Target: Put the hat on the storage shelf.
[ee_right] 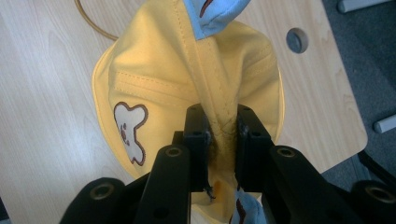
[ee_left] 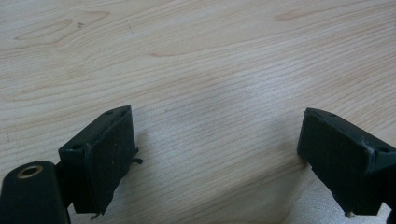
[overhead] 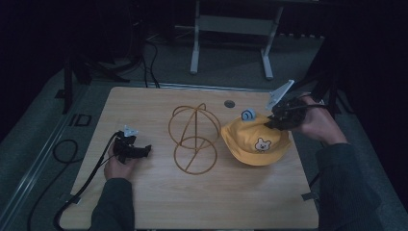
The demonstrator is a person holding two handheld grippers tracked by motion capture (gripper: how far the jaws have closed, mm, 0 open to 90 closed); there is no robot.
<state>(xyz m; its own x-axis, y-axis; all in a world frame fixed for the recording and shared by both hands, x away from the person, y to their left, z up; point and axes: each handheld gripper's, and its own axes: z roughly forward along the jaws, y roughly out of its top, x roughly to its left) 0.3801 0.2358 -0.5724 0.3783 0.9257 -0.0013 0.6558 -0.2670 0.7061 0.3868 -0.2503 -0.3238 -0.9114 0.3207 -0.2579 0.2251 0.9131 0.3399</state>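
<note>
- One wire stand (overhead: 194,138), made of thin golden hoops with a round base ring, sits at the middle of the wooden tabletop (overhead: 159,202); it stands between the two grippers and just beside the hat's left edge, without touching it as far as the high view lets me judge.
- One round hole (overhead: 229,103) is cut into the tabletop behind the stand, near the far edge.
- One yellow hat (overhead: 255,140) lies on the right half of the tabletop, with one white bear patch (ee_right: 128,131) on its side and two blue ear-like flaps, one (overhead: 248,114) standing up at the crown.
- The right gripper (ee_right: 222,135) has its jaws pressed onto a raised fold of the hat's yellow cloth along a seam; the fold runs up between the two jaws, and the rest of the hat spreads out beyond them, brim toward the stand.
- The left gripper (ee_left: 215,163) rests low over bare wood at the left of the tabletop, well apart from the hat, its jaws spread wide with nothing between them.
- Two hands are in view, the left hand (overhead: 118,166) and the right hand (overhead: 320,122), each holding one gripper.
</note>
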